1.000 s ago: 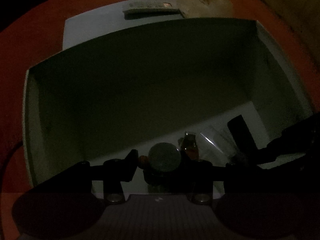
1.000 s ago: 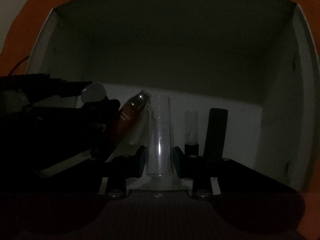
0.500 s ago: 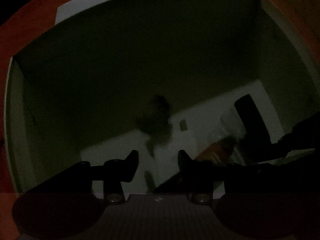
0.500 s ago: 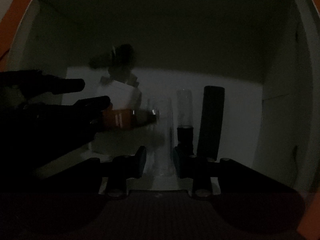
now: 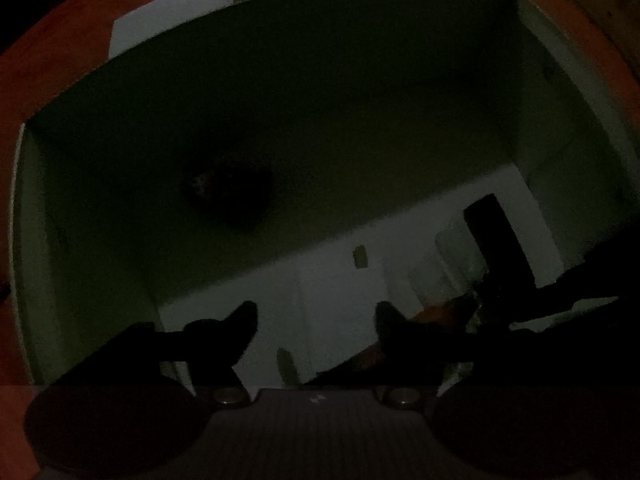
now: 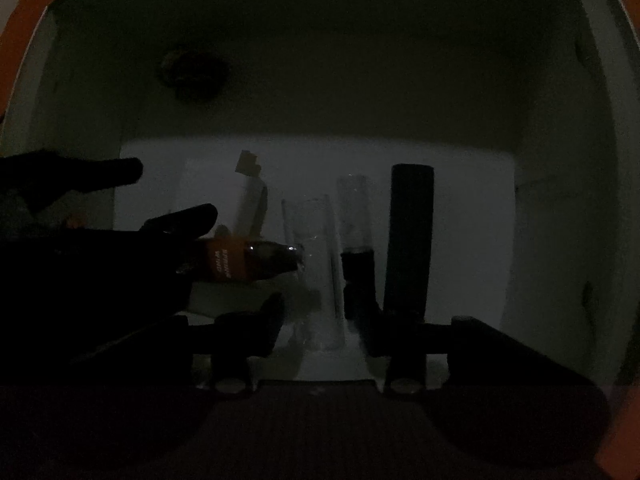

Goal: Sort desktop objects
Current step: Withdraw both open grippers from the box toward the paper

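Reaching: both grippers point into a dim white box (image 6: 560, 200) on an orange tabletop.
Left gripper (image 5: 316, 320): jaws apart, empty.
Right gripper (image 6: 320, 320): jaws apart around a clear tube (image 6: 316, 264); contact cannot be told.
Tube: lies on the box floor near its middle; probably light, slippery, fragile; best held mid-body.
Around: an orange bottle (image 6: 248, 260) touches the tube's left side, a vial (image 6: 356, 236) and a black bar (image 6: 408, 236) lie just right.
In the way: the bottle crowds the left jaw.
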The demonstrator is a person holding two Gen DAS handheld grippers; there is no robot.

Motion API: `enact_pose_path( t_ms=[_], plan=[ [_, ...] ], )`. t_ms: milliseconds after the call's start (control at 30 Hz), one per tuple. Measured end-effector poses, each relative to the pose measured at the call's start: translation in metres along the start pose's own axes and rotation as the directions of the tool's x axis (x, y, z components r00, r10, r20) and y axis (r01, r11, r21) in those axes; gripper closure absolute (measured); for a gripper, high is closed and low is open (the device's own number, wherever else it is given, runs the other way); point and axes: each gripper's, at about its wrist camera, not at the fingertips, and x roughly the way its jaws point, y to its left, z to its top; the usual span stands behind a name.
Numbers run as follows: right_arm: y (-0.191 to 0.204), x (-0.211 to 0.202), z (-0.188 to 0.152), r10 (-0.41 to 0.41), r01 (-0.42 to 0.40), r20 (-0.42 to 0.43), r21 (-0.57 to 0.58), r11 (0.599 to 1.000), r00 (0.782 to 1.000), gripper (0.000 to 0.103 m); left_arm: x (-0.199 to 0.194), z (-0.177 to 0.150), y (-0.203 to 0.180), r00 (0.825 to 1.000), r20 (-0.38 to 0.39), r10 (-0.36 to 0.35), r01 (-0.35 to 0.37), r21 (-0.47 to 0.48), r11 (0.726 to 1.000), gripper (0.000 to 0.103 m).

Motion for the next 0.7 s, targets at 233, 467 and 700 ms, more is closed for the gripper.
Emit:
enact_pose_path(
  t_ms=[233,467,700],
  plan=[
    [-0.004,-0.015,0.000,0.033,-0.034,0.022,0.030,0.999,0.999,0.043,-0.016,0.019,0.000,0.999,0.041,-0.010,0.011,-0.025,1.000,0.032],
    [-0.001,-0.048,0.003,0.106,-0.108,0.061,0.029,0.994,0.992,0.042,-0.062,0.062,0.013,0.982,0.184,-0.041,0.056,-0.079,0.995,0.027],
    [-0.009,-0.094,0.031,0.150,-0.161,0.143,0.068,0.985,0.978,0.042,-0.087,0.097,0.029,0.963,0.262,-0.068,0.108,-0.144,0.984,0.027]
  ],
)
